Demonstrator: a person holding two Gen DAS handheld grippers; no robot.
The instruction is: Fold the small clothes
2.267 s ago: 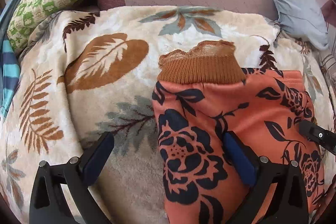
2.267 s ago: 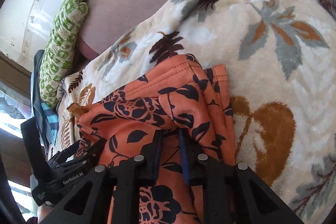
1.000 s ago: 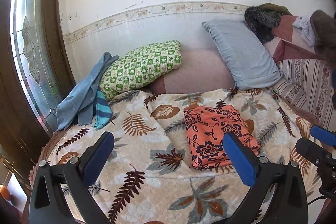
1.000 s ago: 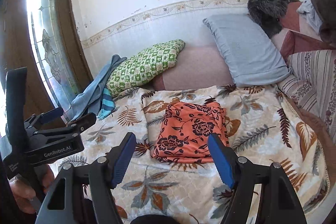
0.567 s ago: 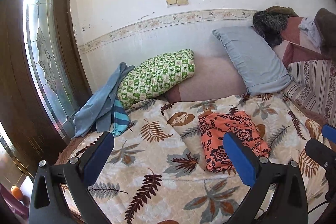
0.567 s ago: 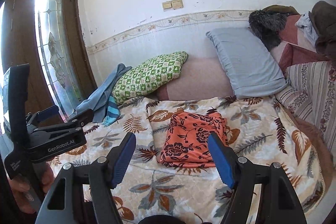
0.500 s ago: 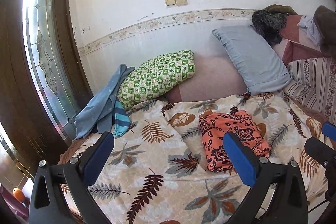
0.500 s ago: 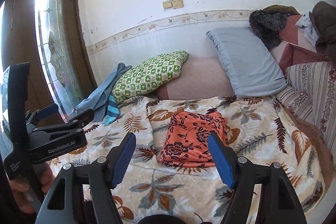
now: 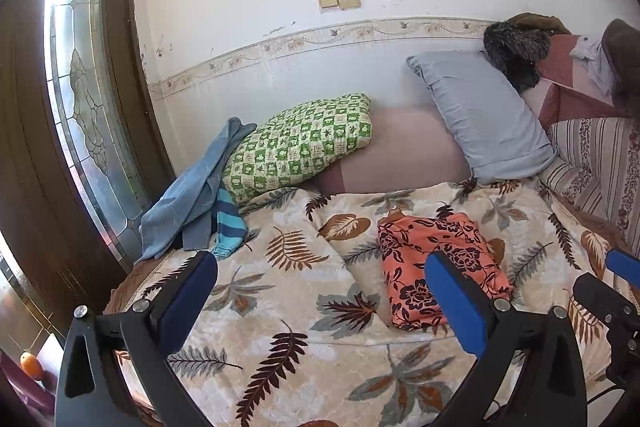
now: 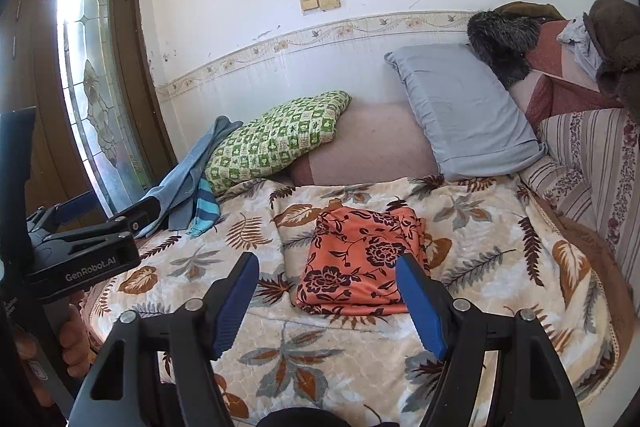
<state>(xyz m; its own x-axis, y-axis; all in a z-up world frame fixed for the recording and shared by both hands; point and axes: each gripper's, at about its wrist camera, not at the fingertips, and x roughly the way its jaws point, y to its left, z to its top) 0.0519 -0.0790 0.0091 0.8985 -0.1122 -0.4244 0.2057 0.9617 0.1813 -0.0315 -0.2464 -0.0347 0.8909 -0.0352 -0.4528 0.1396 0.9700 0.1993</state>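
Since earlier: both of my tools have pulled back from the orange floral garment (image 10: 360, 259), which then lay under the fingers and now lies well apart.

Item: orange floral garment, folded into a compact rectangle, resting on the leaf-print blanket (image 10: 500, 239) of the bed, near its middle.

Left gripper (image 9: 320, 291): fingers released, spread wide, nothing between them.

Right gripper (image 10: 328, 299): fingers released, likewise holding nothing.

Step in hand, my judgement: this piece looks finished; next candidate is the blue clothes heap (image 9: 192, 203) beside the green checked pillow (image 9: 300, 143). Approach low, pinch one edge only.

Writing: "GenRobot.AI" on the left tool body.
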